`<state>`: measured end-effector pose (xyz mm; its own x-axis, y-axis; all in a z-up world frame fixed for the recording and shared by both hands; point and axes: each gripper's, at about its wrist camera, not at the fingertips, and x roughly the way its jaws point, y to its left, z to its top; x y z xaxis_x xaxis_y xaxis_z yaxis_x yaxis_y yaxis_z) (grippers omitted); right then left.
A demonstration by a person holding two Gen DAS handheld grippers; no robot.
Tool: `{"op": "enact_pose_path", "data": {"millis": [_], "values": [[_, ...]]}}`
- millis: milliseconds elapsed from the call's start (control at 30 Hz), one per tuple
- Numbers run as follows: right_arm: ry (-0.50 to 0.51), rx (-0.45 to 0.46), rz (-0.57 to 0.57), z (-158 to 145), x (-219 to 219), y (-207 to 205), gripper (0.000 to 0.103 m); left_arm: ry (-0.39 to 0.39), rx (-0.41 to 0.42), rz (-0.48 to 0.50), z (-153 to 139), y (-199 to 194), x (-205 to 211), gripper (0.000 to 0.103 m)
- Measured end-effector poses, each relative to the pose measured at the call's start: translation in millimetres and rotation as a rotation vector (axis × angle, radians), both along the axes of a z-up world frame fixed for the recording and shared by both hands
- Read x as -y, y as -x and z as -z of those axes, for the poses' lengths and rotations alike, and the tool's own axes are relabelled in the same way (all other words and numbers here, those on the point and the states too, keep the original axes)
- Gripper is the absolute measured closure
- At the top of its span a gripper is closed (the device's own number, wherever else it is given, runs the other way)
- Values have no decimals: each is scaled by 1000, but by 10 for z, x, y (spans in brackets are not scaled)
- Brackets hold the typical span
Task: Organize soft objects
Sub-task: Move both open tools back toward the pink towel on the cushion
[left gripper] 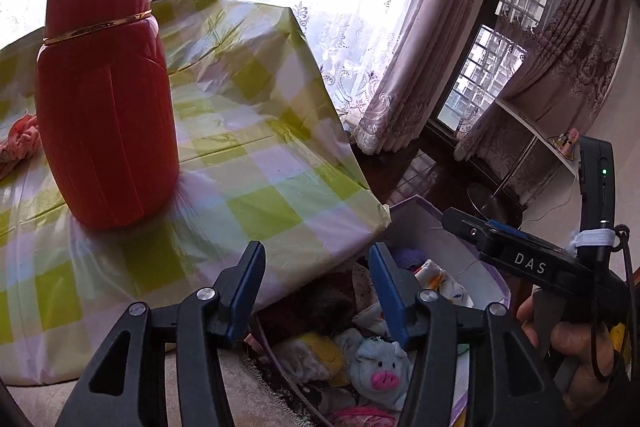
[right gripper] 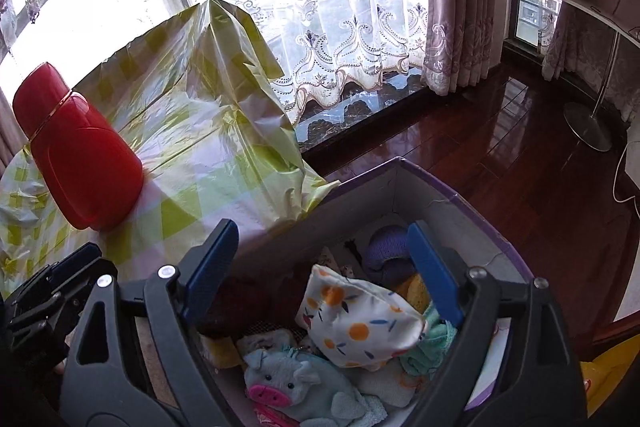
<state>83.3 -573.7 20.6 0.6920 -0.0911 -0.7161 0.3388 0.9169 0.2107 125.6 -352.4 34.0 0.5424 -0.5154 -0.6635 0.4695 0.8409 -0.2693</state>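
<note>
A purple-rimmed box (right gripper: 400, 175) stands on the floor beside the table and holds several soft things: a grey plush pig (right gripper: 296, 383), a white pouch with orange dots (right gripper: 360, 319), a purple knit piece (right gripper: 386, 247) and a green cloth (right gripper: 432, 339). The pig (left gripper: 380, 367) and the box wall (left gripper: 424, 223) also show in the left wrist view. My right gripper (right gripper: 320, 267) is open and empty above the box. My left gripper (left gripper: 316, 291) is open and empty over the table's corner and the box's left side. A pink cloth (left gripper: 20, 143) lies on the table at the far left.
A tall red flask (left gripper: 108, 99) stands on the green-checked tablecloth (left gripper: 248, 163); it also shows in the right wrist view (right gripper: 80, 155). Dark wood floor (right gripper: 480, 131), a lamp base (right gripper: 588, 127) and lace curtains (right gripper: 340, 39) lie beyond.
</note>
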Motion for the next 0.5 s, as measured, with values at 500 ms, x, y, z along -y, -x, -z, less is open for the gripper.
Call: {"op": "enact_pose_path", "data": {"millis": [500], "values": [[45,8,16,-130,3,29,11,-4,53,-122,-136,91,-380,33]]}}
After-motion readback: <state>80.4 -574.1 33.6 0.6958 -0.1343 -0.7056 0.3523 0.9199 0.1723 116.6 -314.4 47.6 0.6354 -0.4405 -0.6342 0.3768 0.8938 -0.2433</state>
